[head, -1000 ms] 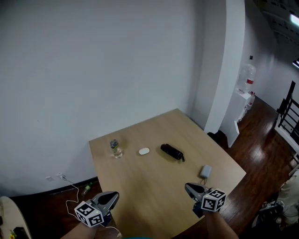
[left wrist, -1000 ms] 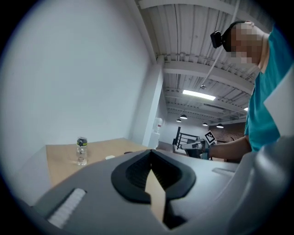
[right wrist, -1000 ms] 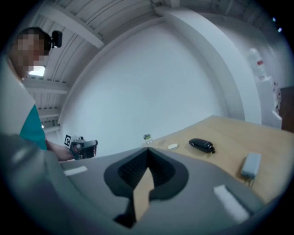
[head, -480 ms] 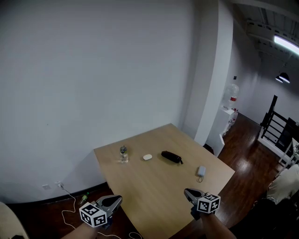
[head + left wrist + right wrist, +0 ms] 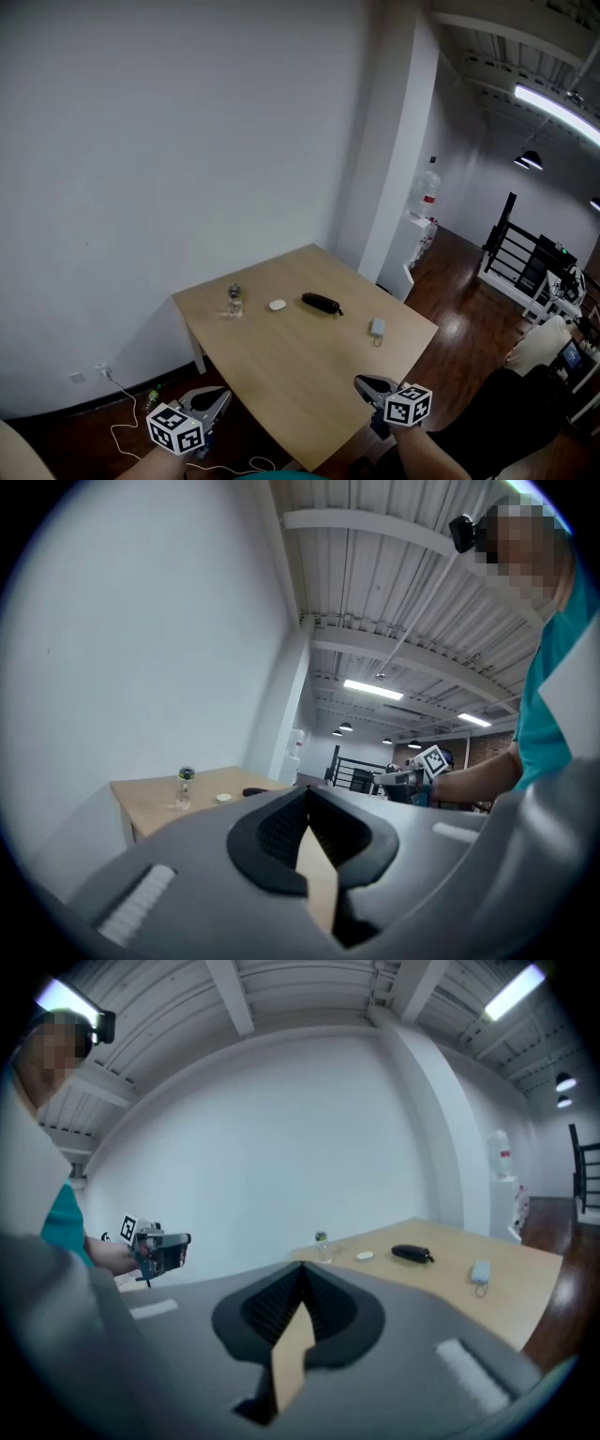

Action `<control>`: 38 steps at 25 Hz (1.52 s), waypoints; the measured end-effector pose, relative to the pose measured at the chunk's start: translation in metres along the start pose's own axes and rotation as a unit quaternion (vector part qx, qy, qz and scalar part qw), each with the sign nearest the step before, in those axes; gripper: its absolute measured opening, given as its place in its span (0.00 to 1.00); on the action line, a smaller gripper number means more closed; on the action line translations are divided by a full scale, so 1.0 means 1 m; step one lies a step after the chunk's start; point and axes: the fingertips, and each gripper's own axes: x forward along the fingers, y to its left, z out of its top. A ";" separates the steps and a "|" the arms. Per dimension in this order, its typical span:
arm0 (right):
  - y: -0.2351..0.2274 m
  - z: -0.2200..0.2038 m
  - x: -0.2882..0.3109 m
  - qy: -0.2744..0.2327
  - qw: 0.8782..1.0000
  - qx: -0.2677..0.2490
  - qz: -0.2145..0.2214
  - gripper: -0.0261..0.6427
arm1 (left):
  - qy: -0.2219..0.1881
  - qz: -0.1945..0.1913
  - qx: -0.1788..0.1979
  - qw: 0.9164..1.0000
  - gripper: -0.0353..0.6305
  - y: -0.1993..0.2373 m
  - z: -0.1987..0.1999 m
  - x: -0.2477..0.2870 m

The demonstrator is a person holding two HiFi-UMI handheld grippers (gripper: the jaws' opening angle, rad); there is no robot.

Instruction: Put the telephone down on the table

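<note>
Telephone (image 5: 377, 327) lies on table (image 5: 281, 366), bottle (image 5: 233, 301) upright apart; left gripper (image 5: 214, 401), right gripper (image 5: 364, 384) closed

Table (image 5: 305, 375) — pale matt wood; floor (image 5: 461, 319) glossy.

— Bright, even daylight look; the ceiling tube lamp (image 5: 558, 105) glares at upper right, and the white wall (image 5: 187, 141) is nearly shadowless.
— Both gripper views bulge, with black corners; the jaws are soft, the table (image 5: 450, 1246) sharper.
</note>
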 end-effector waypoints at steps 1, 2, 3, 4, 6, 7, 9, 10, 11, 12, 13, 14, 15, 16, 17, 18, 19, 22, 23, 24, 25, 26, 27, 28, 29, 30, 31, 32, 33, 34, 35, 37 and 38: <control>0.002 0.002 -0.006 0.000 1.000 -0.004 -0.002 0.04 | -0.002 -0.003 0.001 1.000 0.06 -0.006 0.001 -0.001; 0.003 0.003 -0.013 -0.001 1.000 -0.006 -0.003 0.04 | -0.004 -0.005 0.001 1.000 0.06 -0.012 0.002 -0.001; 0.004 0.003 -0.020 -0.003 1.000 -0.008 -0.004 0.04 | -0.005 -0.005 0.002 1.000 0.06 -0.019 0.002 -0.001; 0.005 0.003 -0.027 -0.004 1.000 -0.010 -0.004 0.04 | -0.006 -0.006 0.004 1.000 0.06 -0.026 0.002 -0.001; 0.007 0.002 -0.043 -0.007 1.000 -0.013 -0.001 0.04 | -0.006 -0.005 0.010 1.000 0.06 -0.042 0.000 -0.001; 0.009 0.000 -0.053 -0.009 1.000 -0.015 0.002 0.04 | -0.005 -0.003 0.013 1.000 0.06 -0.051 -0.002 -0.001; 0.009 -0.006 -0.074 -0.010 1.000 -0.015 0.009 0.04 | -0.004 0.003 0.019 1.000 0.06 -0.072 -0.009 0.000; 0.008 -0.009 -0.086 -0.009 1.000 -0.016 0.013 0.04 | -0.005 0.007 0.021 1.000 0.06 -0.084 -0.012 0.002; 0.007 -0.011 -0.099 -0.008 1.000 -0.017 0.016 0.04 | -0.007 0.011 0.019 1.000 0.06 -0.096 -0.015 0.004; 0.007 -0.014 -0.112 -0.005 1.000 -0.020 0.020 0.04 | -0.010 0.014 0.015 1.000 0.06 -0.110 -0.017 0.006; 0.007 -0.017 -0.125 -0.002 0.999 -0.025 0.025 0.04 | -0.013 0.017 0.008 1.000 0.06 -0.125 -0.019 0.007; 0.008 -0.019 -0.139 0.000 0.999 -0.030 0.031 0.04 | -0.016 0.019 0.003 1.000 0.06 -0.141 -0.021 0.007; 0.009 -0.023 -0.152 0.001 0.999 -0.034 0.037 0.04 | -0.018 0.021 0.000 1.000 0.06 -0.158 -0.024 0.006; 0.011 -0.026 -0.165 0.000 0.998 -0.037 0.044 0.04 | -0.017 0.021 0.000 1.000 0.06 -0.175 -0.028 0.003; 0.014 -0.031 -0.176 -0.001 0.998 -0.038 0.049 0.04 | -0.015 0.021 0.003 1.000 0.06 -0.191 -0.032 0.000; 0.017 -0.035 -0.186 -0.003 0.998 -0.037 0.054 0.04 | -0.012 0.021 0.006 1.000 0.06 -0.205 -0.036 -0.003; 0.021 -0.038 -0.194 -0.005 0.998 -0.035 0.059 0.04 | -0.009 0.021 0.008 1.000 0.06 -0.216 -0.040 -0.007; 0.038 -0.048 -0.211 -0.003 0.997 -0.031 0.070 0.04 | 0.001 0.024 0.012 1.000 0.06 -0.243 -0.049 -0.027; 0.046 -0.051 -0.215 -0.003 0.997 -0.029 0.073 0.04 | 0.003 0.026 0.015 1.000 0.06 -0.250 -0.051 -0.036; 0.054 -0.053 -0.219 -0.004 0.997 -0.027 0.076 0.04 | 0.002 0.028 0.019 0.999 0.06 -0.254 -0.051 -0.045; 0.064 -0.054 -0.223 -0.006 0.997 -0.024 0.079 0.04 | 0.000 0.031 0.021 0.999 0.06 -0.257 -0.050 -0.055; 0.076 -0.054 -0.226 -0.007 0.996 -0.022 0.082 0.04 | -0.005 0.033 0.018 0.999 0.06 -0.259 -0.048 -0.066; 0.088 -0.053 -0.228 -0.009 0.996 -0.019 0.084 0.04 | -0.009 0.035 0.014 0.999 0.06 -0.259 -0.047 -0.078; 0.101 -0.052 -0.230 -0.010 0.996 -0.019 0.085 0.04 | -0.012 0.034 0.011 0.999 0.06 -0.258 -0.046 -0.090; 0.115 -0.051 -0.231 -0.011 0.996 -0.021 0.085 0.04 | -0.013 0.032 0.012 0.999 0.06 -0.257 -0.046 -0.102; 0.129 -0.050 -0.230 -0.011 0.996 -0.027 0.083 0.04 | -0.015 0.027 0.014 0.999 0.06 -0.254 -0.046 -0.113; 0.143 -0.050 -0.228 -0.011 0.996 -0.035 0.080 0.04 | -0.015 0.022 0.016 1.000 0.06 -0.249 -0.048 -0.125; 0.158 -0.050 -0.225 -0.011 0.996 -0.044 0.076 0.04 | -0.013 0.013 0.016 1.000 0.06 -0.244 -0.052 -0.135; 0.171 -0.051 -0.224 -0.011 0.996 -0.054 0.071 0.04 | -0.011 0.001 0.015 1.000 0.06 -0.239 -0.056 -0.145; 0.184 -0.052 -0.223 -0.009 0.996 -0.066 0.066 0.04 | -0.007 -0.014 0.013 1.000 0.06 -0.236 -0.061 -0.154; 0.196 -0.054 -0.223 -0.009 0.995 -0.076 0.061 0.04 | -0.001 -0.029 0.010 1.000 0.06 -0.235 -0.068 -0.162; 0.222 -0.063 -0.225 -0.015 0.996 -0.073 0.054 0.04 | 0.018 -0.046 0.000 0.999 0.06 -0.234 -0.077 -0.180; 0.233 -0.066 -0.226 -0.020 0.996 -0.064 0.054 0.04 | 0.024 -0.049 -0.001 0.999 0.06 -0.234 -0.077 -0.188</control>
